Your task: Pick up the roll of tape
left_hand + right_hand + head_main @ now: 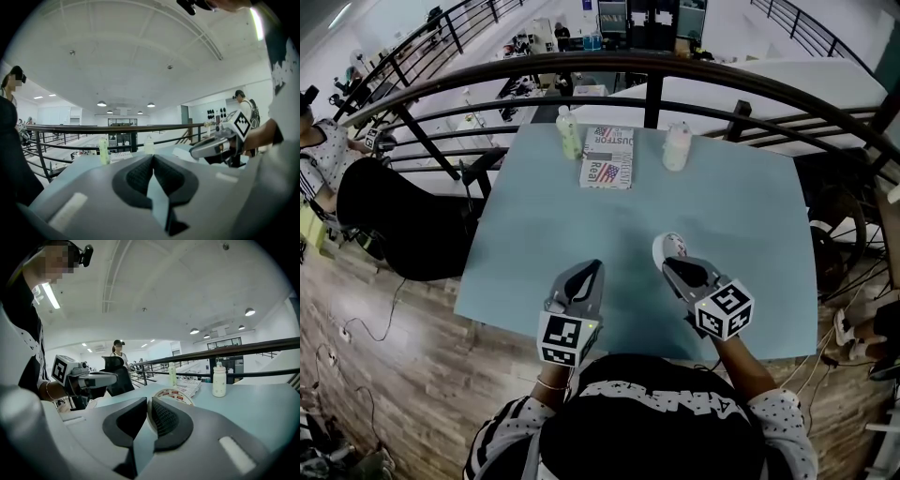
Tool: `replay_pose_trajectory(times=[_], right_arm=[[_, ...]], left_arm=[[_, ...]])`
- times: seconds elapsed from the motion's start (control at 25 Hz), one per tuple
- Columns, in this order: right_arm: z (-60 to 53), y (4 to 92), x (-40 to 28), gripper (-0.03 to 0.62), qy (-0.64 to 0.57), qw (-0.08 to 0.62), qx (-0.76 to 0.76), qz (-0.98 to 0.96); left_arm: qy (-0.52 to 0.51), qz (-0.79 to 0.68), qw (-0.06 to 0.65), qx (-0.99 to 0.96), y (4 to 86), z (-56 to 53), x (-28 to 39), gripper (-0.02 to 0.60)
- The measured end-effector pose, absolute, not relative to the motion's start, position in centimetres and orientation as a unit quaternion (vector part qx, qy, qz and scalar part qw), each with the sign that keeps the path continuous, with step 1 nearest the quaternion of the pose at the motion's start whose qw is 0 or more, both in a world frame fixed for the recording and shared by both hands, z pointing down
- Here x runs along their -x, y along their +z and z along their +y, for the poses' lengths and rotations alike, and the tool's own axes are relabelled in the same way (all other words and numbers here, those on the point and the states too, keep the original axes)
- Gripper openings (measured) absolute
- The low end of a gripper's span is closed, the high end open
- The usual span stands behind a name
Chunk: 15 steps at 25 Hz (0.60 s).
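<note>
Over the near right of the table [722, 206], the roll of tape [673, 246] is pinched by its rim in the right gripper [668, 265], its ring tilting up ahead of the jaws, seemingly off the top, while the left gripper [592, 272], pressed together and empty, hovers beside.

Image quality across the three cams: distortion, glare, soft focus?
Head view: strong fisheye bows the dark metal railing into an arc; light blue table evenly lit, shadows soft. Left gripper view: ceiling strip light blows out at top right; corners vignetted black. Right gripper view: white printed roll of tape reads sharp; same black vignette.
</note>
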State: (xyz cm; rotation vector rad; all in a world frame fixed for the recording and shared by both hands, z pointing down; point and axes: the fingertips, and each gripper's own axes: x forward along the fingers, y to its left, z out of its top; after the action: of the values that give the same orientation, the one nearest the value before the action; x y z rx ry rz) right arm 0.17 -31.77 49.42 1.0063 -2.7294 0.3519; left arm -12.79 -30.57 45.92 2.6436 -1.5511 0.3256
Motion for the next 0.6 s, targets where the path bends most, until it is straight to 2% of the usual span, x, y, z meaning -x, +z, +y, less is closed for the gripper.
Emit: replay_pose_trajectory(times=[0.6], right_arm=[[-29.7, 46.4, -1.3, 0.04, 0.113, 0.05, -0.354, -0.927]], left_arm=[[0.113, -0.498, 0.03, -0.859, 46.3, -29.0, 12.4, 0.0]])
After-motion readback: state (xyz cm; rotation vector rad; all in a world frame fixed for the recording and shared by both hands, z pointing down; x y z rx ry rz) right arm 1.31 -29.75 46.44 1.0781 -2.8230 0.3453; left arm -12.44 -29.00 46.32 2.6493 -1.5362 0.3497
